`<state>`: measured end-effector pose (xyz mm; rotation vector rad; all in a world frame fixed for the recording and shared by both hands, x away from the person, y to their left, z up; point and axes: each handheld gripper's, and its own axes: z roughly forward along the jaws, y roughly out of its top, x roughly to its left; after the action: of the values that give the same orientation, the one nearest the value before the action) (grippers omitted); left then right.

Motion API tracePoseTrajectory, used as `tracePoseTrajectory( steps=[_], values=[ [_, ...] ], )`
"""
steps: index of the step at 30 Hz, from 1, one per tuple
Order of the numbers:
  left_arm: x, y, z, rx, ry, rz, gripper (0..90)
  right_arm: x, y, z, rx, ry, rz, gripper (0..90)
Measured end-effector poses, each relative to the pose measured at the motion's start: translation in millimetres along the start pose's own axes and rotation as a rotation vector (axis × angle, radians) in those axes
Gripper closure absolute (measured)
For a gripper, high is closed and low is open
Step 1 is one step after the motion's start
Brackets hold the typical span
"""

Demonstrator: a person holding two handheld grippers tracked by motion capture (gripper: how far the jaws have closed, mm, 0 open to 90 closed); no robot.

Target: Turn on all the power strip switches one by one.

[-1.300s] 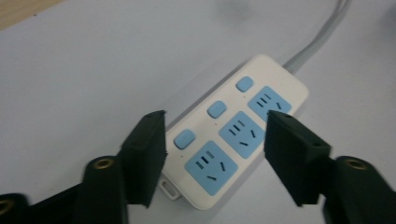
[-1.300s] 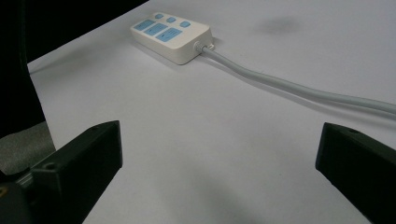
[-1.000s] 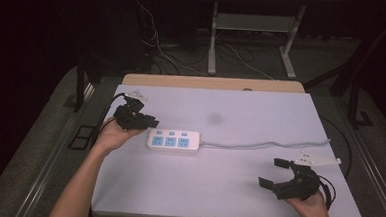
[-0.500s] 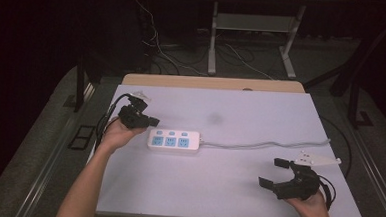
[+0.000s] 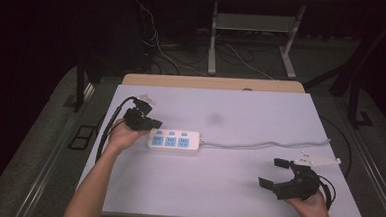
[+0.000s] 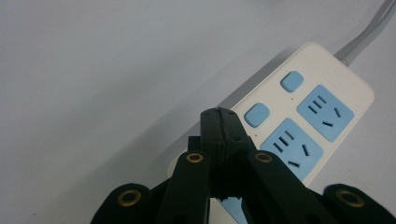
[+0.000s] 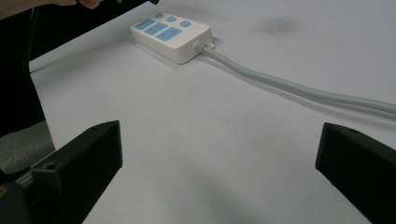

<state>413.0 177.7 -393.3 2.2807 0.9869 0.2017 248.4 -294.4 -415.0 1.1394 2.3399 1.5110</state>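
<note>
On the white table [image 5: 227, 185], the closed left gripper [image 6: 223, 122] is best centred over a power strip [image 5: 174, 141] switch [image 6: 258, 114]; the right gripper [image 5: 280, 173] is held wide.

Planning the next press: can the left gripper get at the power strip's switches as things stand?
Probably yes. The left gripper, jaws shut, sits right at the power strip's near end, and nothing lies between it and the blue buttons.

Evenly lit pale tabletop [image 5: 240, 116] at frame centre, surrounded by near-black dimness toward upper corners. Soft shadow smudge at upper middle. Slightly grainy, soft high view. Sharp power strip [image 6: 299, 126] in left gripper view; blurred black fingers [image 7: 79, 154] at bottom corners of right gripper view.
</note>
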Motion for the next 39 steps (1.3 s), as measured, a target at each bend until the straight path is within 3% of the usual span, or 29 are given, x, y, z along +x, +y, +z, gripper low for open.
tracePoseTrajectory(
  steps=[9, 15, 19, 24, 30, 34, 39],
  values=[
    [1.5, -5.5, 6.1, 0.004, 0.008, -0.007, 89.6, -0.4, -0.2, 0.2, 0.001, -0.002, -0.004, 0.4],
    [2.5, -10.3, 8.7, -0.004, -0.016, -0.03, 89.6, -2.4, -0.1, -1.1, -0.009, 0.008, 0.02, 0.4],
    [2.3, -10.7, 10.1, -0.001, -0.012, -0.015, 89.8, -2.3, -0.2, -1.3, -0.009, 0.005, 0.018, 0.4],
    [7.7, -15.8, 11.0, -0.029, -0.044, -0.06, 90.0, -2.0, 0.1, -1.2, -0.009, 0.004, 0.011, 0.4],
    [4.5, -13.3, 12.4, -0.007, -0.021, -0.032, 90.0, -3.1, 0.3, -3.5, -0.015, 0.0, 0.012, 0.5],
    [11.4, -16.8, 12.1, -0.024, -0.064, -0.087, 90.0, -4.7, 0.6, -5.5, -0.021, -0.002, 0.015, 0.4],
    [6.8, -15.6, 11.8, -0.018, -0.036, -0.064, 90.0, -5.3, 0.0, -7.7, -0.027, -0.008, 0.017, 0.5]
  ],
)
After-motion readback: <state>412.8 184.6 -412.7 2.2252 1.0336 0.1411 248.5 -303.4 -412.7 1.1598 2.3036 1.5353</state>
